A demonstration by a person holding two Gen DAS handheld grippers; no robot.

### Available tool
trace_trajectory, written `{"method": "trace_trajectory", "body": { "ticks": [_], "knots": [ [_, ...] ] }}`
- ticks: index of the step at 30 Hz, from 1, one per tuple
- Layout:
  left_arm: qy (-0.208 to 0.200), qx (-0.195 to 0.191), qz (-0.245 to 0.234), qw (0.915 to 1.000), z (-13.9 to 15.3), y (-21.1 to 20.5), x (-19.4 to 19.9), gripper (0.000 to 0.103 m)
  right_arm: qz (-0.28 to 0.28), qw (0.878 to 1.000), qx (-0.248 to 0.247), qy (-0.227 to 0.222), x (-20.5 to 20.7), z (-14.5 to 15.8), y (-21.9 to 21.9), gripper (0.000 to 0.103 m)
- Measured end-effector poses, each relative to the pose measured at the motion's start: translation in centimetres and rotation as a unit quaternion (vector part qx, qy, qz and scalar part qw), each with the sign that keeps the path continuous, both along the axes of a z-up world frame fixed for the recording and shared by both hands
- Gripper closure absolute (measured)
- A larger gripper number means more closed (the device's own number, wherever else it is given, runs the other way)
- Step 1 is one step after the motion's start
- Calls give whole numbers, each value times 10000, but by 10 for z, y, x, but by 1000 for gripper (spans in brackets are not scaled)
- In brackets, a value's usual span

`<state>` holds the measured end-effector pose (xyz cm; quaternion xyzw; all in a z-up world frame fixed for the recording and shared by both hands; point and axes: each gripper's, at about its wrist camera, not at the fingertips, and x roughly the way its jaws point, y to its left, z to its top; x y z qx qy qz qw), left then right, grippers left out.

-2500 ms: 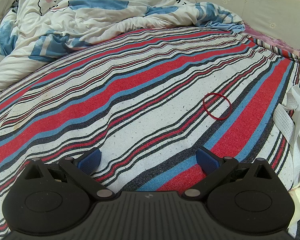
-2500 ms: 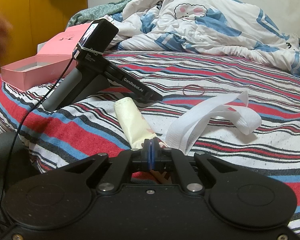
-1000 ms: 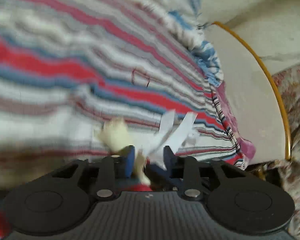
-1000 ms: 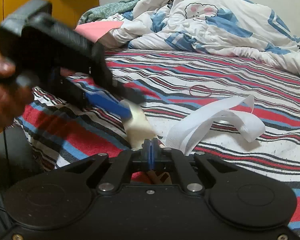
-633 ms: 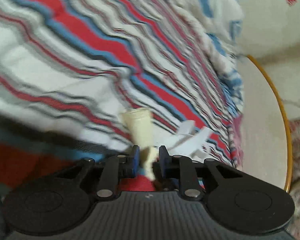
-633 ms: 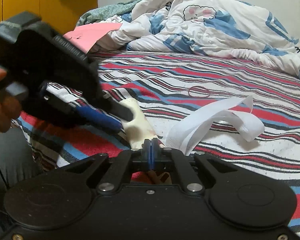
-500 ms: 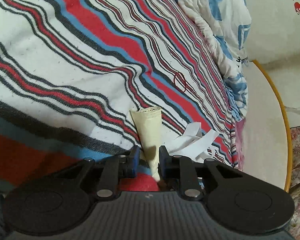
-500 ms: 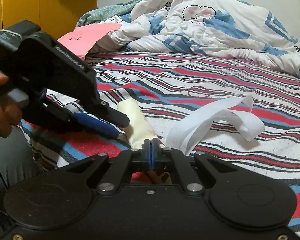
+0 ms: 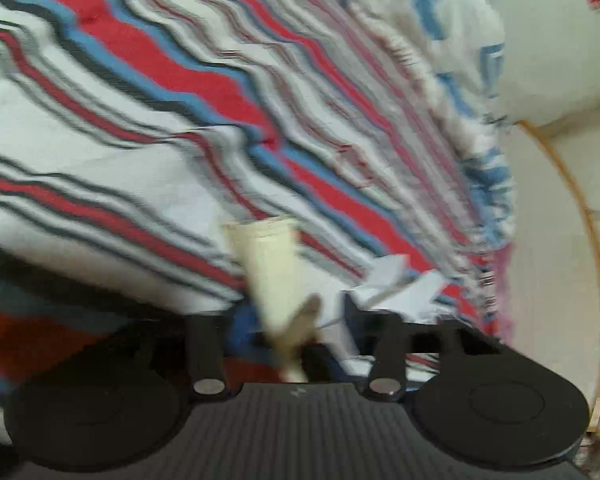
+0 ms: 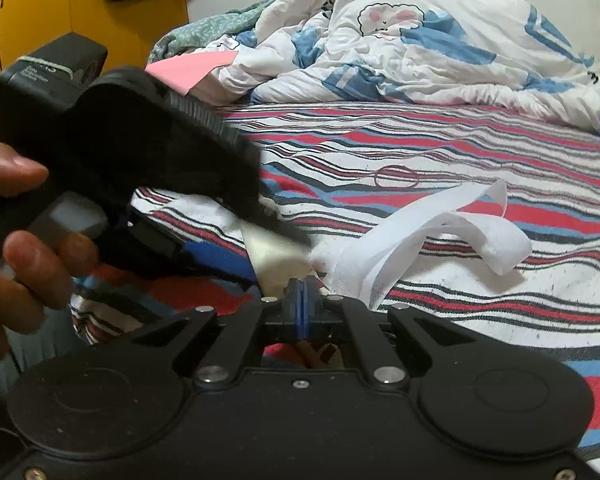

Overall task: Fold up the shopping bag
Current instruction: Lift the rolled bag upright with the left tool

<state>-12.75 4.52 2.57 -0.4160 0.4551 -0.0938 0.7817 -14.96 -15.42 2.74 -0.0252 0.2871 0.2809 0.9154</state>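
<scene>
Hand (image 10: 16, 232) at left works left gripper (image 10: 236, 256), jaws opening around rolled shopping bag (image 9: 272, 268), pads not pressing. Right gripper (image 10: 302, 304), jaws pressed together, pins roll's near end. Risk: roll springs loose, white handles (image 10: 440, 236) snag. Red rubber band (image 10: 396, 177) beyond bag on striped sheet (image 10: 500, 148); quilt (image 10: 420, 48) farther back.

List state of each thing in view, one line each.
left claw: jaws opening, rolled bag between them
right claw: shut, pinching the bag's near end
shopping bag: rolled into a narrow cream tube, lying on the bed
bag handles: loose, unfolded, looped
red rubber band: lying free on the sheet
</scene>
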Motion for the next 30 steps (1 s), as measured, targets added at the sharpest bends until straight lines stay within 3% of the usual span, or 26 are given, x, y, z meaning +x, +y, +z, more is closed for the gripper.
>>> {"method": "trace_trajectory", "body": {
  "ticks": [2,4,6,9,13,17,23,28,30],
  "knots": [
    [-262,208,-188,9993,3,-11,0,23,-18,10000,80,41,2,0,-2,103],
    [-487,324,-187,9981,1,-12,-7,32,-46,9998,155,74,3,-1,-4,103],
    [-429,151,84,9989,-9,2,-14,87,-105,9996,255,88,3,-1,-7,103],
    [-461,-341,88,9983,-26,19,-15,88,-93,9991,388,172,5,-2,-10,103],
    [-765,-52,-335,9965,-23,14,-7,88,-149,9986,447,223,6,-3,-11,103],
    [-1150,151,-680,9909,-28,6,0,88,-240,9949,835,505,14,-7,-22,103],
    [-468,-408,-906,9939,-30,20,20,87,-277,9861,1387,875,22,-15,-34,103],
    [35,-97,-1187,9929,-20,11,38,85,-290,9792,1672,1113,27,-20,-40,103],
    [144,-167,-1166,9929,-24,9,43,84,-291,9789,1678,1126,26,-20,-38,103]
  ]
}}
